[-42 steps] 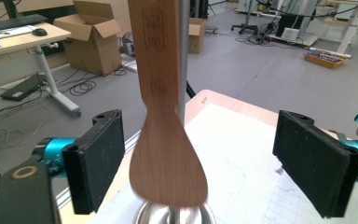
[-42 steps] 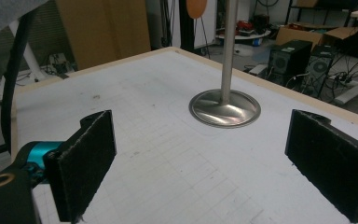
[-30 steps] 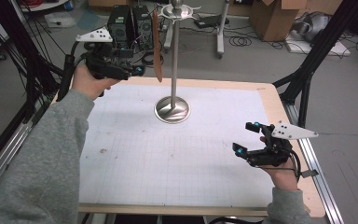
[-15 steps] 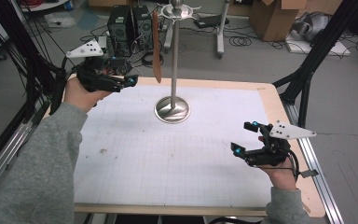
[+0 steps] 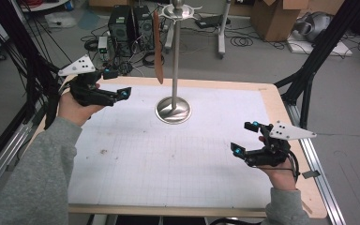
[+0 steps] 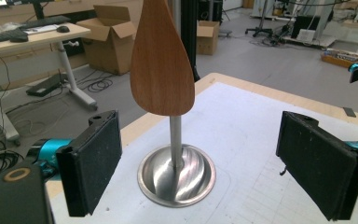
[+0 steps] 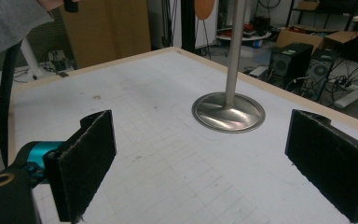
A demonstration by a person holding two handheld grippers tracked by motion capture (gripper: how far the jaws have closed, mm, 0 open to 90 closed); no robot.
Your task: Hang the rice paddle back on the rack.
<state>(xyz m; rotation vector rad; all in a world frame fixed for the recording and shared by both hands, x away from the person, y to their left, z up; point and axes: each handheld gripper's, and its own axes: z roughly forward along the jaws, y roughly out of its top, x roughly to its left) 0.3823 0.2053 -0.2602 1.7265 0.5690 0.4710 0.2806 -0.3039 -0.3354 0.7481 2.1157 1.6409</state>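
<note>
A wooden spatula (image 5: 157, 47) hangs from a hook at the top of a metal stand (image 5: 173, 110) that rests on its round base at the back middle of the white grid mat (image 5: 168, 159). My left gripper (image 5: 118, 83) is open and empty, left of the stand and apart from the spatula. In the left gripper view the spatula blade (image 6: 162, 60) hangs ahead, between my open pads (image 6: 95, 163), above the stand's base (image 6: 176, 175). My right gripper (image 5: 243, 137) is open and empty, low over the mat's right side, and faces the stand's base (image 7: 228, 112).
The wooden table edge (image 5: 281, 93) borders the mat. Black frame struts (image 5: 309, 70) rise at the right and cables hang at the left. Computer towers (image 5: 126, 23) and cardboard boxes (image 5: 274, 18) stand on the floor behind the table.
My left gripper has drawn back from beside the spatula, to the left and lower. The spatula stays hanging on the stand. The right gripper has barely moved.
</note>
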